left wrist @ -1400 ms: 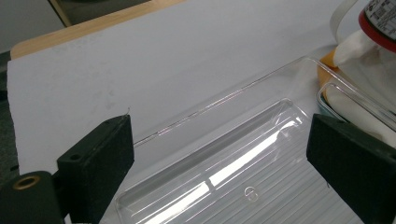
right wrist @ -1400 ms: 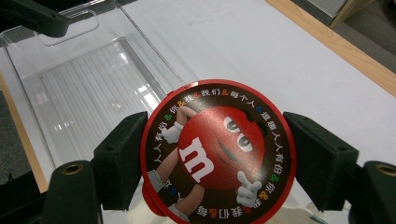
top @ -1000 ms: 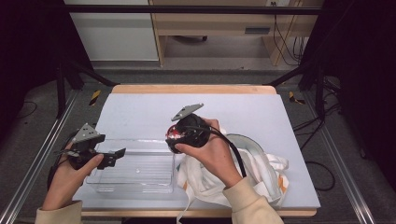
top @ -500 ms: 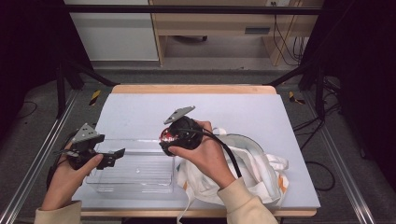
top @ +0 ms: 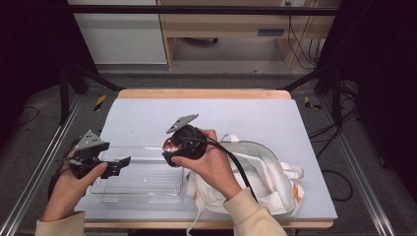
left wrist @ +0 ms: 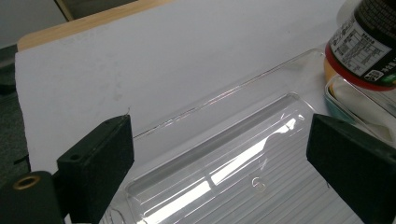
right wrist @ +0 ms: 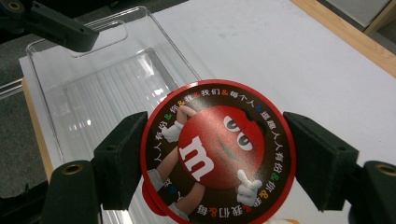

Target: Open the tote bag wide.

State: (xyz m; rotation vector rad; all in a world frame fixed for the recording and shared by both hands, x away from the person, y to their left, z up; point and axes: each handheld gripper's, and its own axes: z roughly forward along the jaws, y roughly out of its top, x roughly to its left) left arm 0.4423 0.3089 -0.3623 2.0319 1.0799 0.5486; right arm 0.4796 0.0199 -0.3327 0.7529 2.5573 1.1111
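Jaws of your right gripper (right wrist: pixel 217 158) clamp a round candy jar (right wrist: pixel 217 154) by its sides, one pad against each edge of the red-rimmed lid with the cartoon candy figure on it. In the high view, that right gripper (top: pixel 172 147) sits at the right end of the clear plastic tray (top: pixel 147 189), with the jar (top: pixel 169 146) held above the tray's right edge. Your right hand (top: pixel 211 164) wraps the gripper body, and its cable runs back over a white tote bag (top: pixel 265 177) lying crumpled on the white table (top: pixel 275 118) just right of the tray.

Your left gripper (top: pixel 120 164) has its jaws spread wide with nothing between the pads. It hovers over the tray's left end, pointing toward the jar. In the left gripper view, the tray (left wrist: pixel 224 154) lies open and ribbed below the jaws, and the jar (left wrist: pixel 369 42) shows its dark label and red band at the upper right corner.
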